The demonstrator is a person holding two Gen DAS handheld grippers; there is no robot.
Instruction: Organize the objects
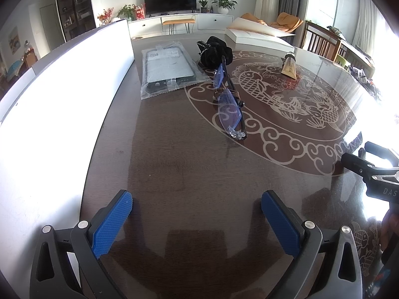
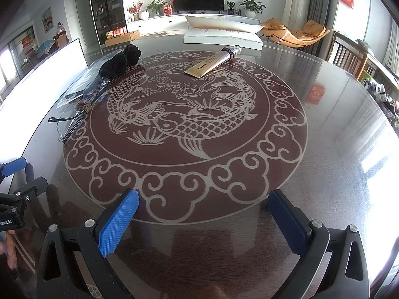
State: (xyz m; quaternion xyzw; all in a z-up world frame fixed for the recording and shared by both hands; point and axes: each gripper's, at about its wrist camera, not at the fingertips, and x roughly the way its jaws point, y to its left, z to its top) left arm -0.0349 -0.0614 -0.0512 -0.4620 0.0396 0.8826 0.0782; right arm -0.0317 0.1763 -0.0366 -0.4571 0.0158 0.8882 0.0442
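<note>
Your left gripper [image 1: 197,220] was spread wide with nothing between its ridged blue rubber pads [image 1: 112,224], hovering low over the glossy dark wooden table [image 1: 179,164]. Your right gripper [image 2: 203,220] was likewise wide apart and empty, its textured blue pads [image 2: 118,221] poised above the edge of a round maroon inlay [image 2: 174,182] patterned with pale carp and curling clouds.

Ahead of your left gripper lay folded glasses [image 1: 230,99] with clear, blue-tinted lenses and thin dark arms, resting on the rim of the inlay. Just beyond them sat a soft black velvety pouch [image 1: 215,51], bunched up. To the left of these was a flat grey device sealed in a crinkly clear plastic bag [image 1: 166,67], lying beside a tall white panel [image 1: 62,104].

Farther across the inlay, well apart from the glasses, a gold squeeze tube [image 2: 212,63] with a silver cap lay flat. A white rectangular box [image 2: 222,36] sat at the far side of the table.
</note>
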